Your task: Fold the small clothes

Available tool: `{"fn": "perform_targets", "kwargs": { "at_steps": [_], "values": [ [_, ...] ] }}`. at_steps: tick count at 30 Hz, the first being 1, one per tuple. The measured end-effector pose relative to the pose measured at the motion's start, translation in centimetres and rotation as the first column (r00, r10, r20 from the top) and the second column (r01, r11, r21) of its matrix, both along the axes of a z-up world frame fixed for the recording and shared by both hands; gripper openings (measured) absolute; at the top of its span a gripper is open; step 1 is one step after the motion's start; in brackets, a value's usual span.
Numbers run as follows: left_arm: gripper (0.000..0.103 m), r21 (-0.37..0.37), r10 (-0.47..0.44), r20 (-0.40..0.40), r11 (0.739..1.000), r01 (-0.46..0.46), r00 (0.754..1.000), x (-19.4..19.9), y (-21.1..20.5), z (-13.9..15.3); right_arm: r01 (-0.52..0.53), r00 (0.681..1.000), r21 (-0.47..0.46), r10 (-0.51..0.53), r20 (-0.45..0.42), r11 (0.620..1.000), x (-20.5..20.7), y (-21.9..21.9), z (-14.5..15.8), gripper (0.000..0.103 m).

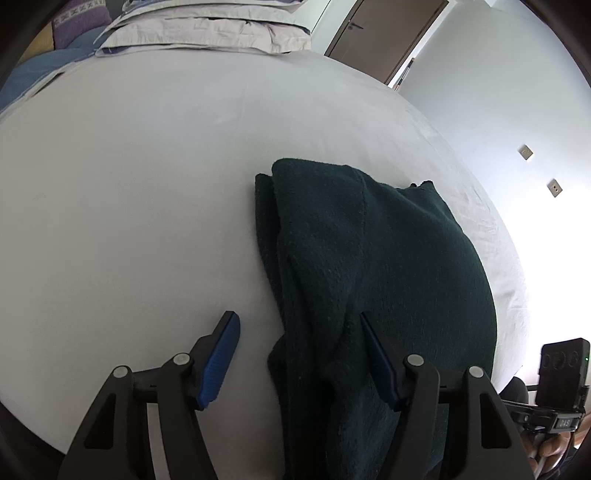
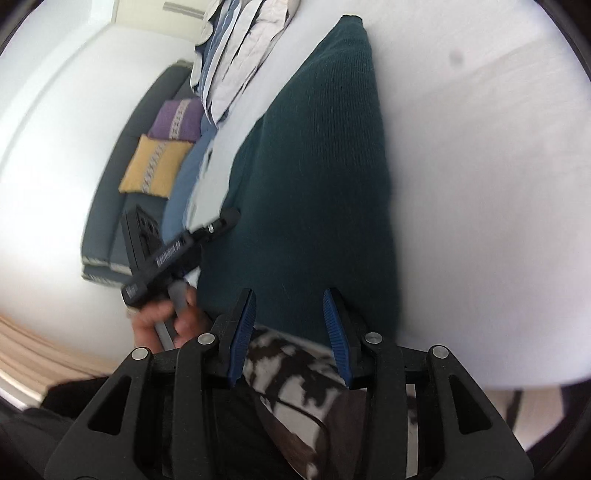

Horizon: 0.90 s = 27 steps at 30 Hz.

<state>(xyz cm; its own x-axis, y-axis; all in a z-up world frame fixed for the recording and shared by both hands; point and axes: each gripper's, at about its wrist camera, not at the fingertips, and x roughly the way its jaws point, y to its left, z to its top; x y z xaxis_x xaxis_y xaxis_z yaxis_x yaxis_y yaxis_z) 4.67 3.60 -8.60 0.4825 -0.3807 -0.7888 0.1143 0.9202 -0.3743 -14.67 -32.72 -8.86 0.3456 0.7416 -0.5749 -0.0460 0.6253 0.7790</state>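
Nearest to you, your left gripper (image 1: 299, 354) stands with its jaws wide apart over the near end of the dark green garment (image 1: 369, 258). Its right pad rests on the fleece, its left pad hangs above the bare sheet (image 1: 147, 184), and nothing is pinched between them. Your right gripper (image 2: 290, 332) is open more narrowly, its blue pads (image 2: 243, 332) apart and empty, hovering at the garment's near edge above a black-and-white patterned cloth (image 2: 291, 369) that sits closest to you. In the right wrist view your left hand (image 2: 166, 317) shows beside the garment, wrapped round the grip of its tool.

The garment lies folded lengthwise in a long thick strip on the pale bed, running away from you, close to the bed's right edge.

Beyond it the sheet is smooth and mostly bare. At the far end sits a pile of pale folded bedding (image 1: 207, 33). Off the bed's left side stands a dark sofa (image 2: 118, 177) with a yellow cushion (image 2: 155, 168) and a purple cushion (image 2: 175, 120); that part is blurred, so the trim is hard to read. A brown door (image 1: 384, 33) and white wall (image 1: 498, 92) close the room.
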Motion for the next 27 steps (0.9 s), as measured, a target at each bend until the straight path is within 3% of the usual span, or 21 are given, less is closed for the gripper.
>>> {"fn": "perform_targets", "kwargs": {
  "at_steps": [4, 6, 7, 9, 11, 13, 16, 19, 21, 22, 23, 24, 26, 27],
  "values": [
    [0.068, 0.078, 0.024, 0.116, 0.996, -0.033, 0.993, -2.9, -0.4, 2.2, 0.075, 0.996, -0.091, -0.069, 0.062, 0.993, -1.4, -1.8, 2.3, 0.039],
    [0.075, 0.145, 0.038, 0.228, 0.987, -0.072, 0.973, -5.2, -0.6, 4.4, 0.137, 0.986, -0.210, -0.113, 0.121, 0.968, -1.5, -2.3, 4.1, 0.041],
    [0.078, 0.170, 0.038, 0.270, 0.982, -0.087, 0.962, -6.0, -0.6, 5.3, 0.193, 0.973, -0.302, -0.144, 0.179, 0.933, -1.6, -2.3, 5.5, 0.041],
    [0.102, 0.228, 0.052, 0.393, 0.962, -0.152, 0.918, -8.3, -0.9, 7.6, 0.253, 0.950, -0.381, -0.154, 0.272, 0.889, -1.8, -2.0, 7.5, 0.042],
    [0.103, 0.248, 0.072, 0.508, 0.942, -0.226, 0.859, -10.4, -1.0, 9.7, 0.314, 0.920, -0.433, -0.158, 0.358, 0.845, -2.1, -1.0, 9.3, 0.056],
    [0.103, 0.244, 0.089, 0.579, 0.930, -0.276, 0.810, -12.1, -0.9, 11.5, 0.390, 0.871, -0.477, -0.148, 0.468, 0.788, -2.8, 0.7, 11.2, 0.082],
    [0.103, 0.260, 0.124, 0.633, 0.896, -0.360, 0.764, -13.8, -0.6, 13.6, 0.477, 0.795, -0.513, -0.101, 0.598, 0.714, -4.2, 2.8, 13.2, 0.102],
    [0.103, 0.235, 0.160, 0.720, 0.860, -0.454, 0.675, -15.4, -0.3, 16.3, 0.553, 0.713, -0.497, -0.071, 0.698, 0.668, -5.5, 3.8, 15.2, 0.103],
    [0.103, 0.198, 0.157, 0.786, 0.853, -0.484, 0.598, -17.2, 0.0, 18.2, 0.575, 0.689, -0.467, -0.090, 0.720, 0.671, -6.0, 4.0, 17.0, 0.103],
    [0.103, 0.177, 0.167, 0.802, 0.851, -0.495, 0.574, -17.5, 0.2, 18.8, 0.587, 0.681, -0.448, -0.112, 0.723, 0.674, -6.0, 3.8, 17.6, 0.103],
    [0.103, 0.180, 0.176, 0.788, 0.850, -0.495, 0.589, -17.4, 0.3, 19.2, 0.606, 0.672, -0.434, -0.137, 0.728, 0.666, -5.9, 4.9, 18.6, 0.103],
    [0.103, 0.195, 0.174, 0.761, 0.857, -0.477, 0.624, -16.9, 0.3, 19.3, 0.648, 0.653, -0.414, -0.186, 0.735, 0.639, -5.9, 4.6, 19.2, 0.103],
    [0.103, 0.302, 0.138, 0.629, 0.864, -0.404, 0.765, -14.9, -0.1, 19.1, 0.688, 0.645, -0.406, -0.252, 0.721, 0.602, -5.0, 6.1, 20.4, 0.103],
    [0.103, 0.321, 0.131, 0.604, 0.863, -0.390, 0.786, -14.6, -0.3, 18.8, 0.694, 0.648, -0.404, -0.273, 0.711, 0.596, -5.5, 6.2, 20.7, 0.103]
  ]
}}
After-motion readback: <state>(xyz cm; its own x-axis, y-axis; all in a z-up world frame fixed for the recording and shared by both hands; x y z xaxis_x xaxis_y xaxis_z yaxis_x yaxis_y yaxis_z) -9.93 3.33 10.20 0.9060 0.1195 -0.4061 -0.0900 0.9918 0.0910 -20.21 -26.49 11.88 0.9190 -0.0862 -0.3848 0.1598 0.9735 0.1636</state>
